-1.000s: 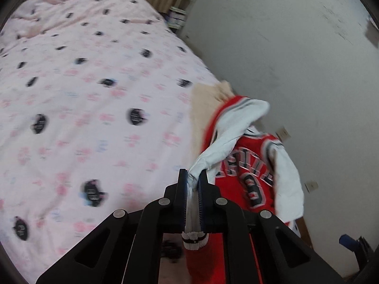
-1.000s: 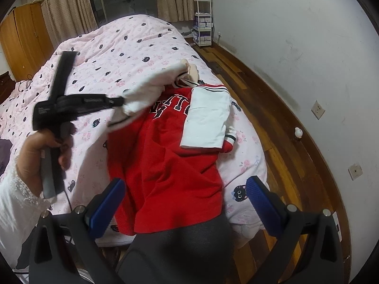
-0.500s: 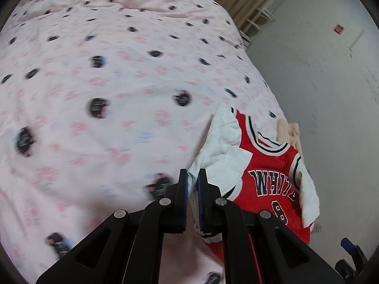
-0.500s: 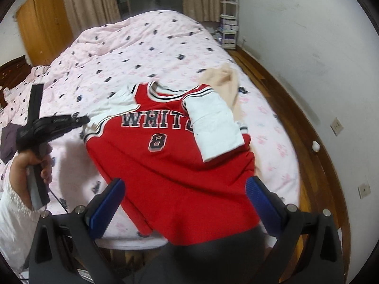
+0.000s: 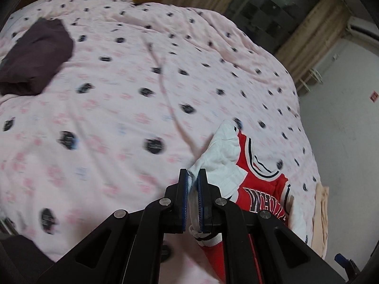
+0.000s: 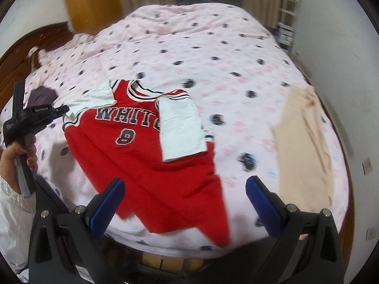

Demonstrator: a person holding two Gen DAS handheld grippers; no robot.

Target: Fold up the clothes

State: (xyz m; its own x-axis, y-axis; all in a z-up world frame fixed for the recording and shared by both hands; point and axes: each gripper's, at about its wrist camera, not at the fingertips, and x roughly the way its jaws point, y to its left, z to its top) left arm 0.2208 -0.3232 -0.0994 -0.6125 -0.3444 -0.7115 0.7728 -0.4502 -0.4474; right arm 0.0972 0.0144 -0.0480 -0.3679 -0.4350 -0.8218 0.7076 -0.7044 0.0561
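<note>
A red jersey (image 6: 142,151) with white sleeves, lettered "WHITE 8", lies spread face up on the pink bed (image 6: 213,47). My left gripper (image 5: 193,177) is shut on the jersey's white left sleeve (image 5: 220,156) and holds it out to the side; it also shows in the right wrist view (image 6: 62,109). The other white sleeve (image 6: 181,127) lies folded over the jersey's front. My right gripper (image 6: 184,189) is open and empty, above the jersey's lower hem near the bed's front edge.
A beige garment (image 6: 305,142) lies on the bed's right side, also seen in the left wrist view (image 5: 321,217). A folded dark garment (image 5: 33,56) lies on the far left. A white wall (image 6: 343,47) and wooden wardrobe (image 6: 92,2) border the bed.
My left gripper has pulled the white sleeve out to the left, and the jersey has gone from bunched to spread flat. The right gripper has moved in over the jersey's lower part.
</note>
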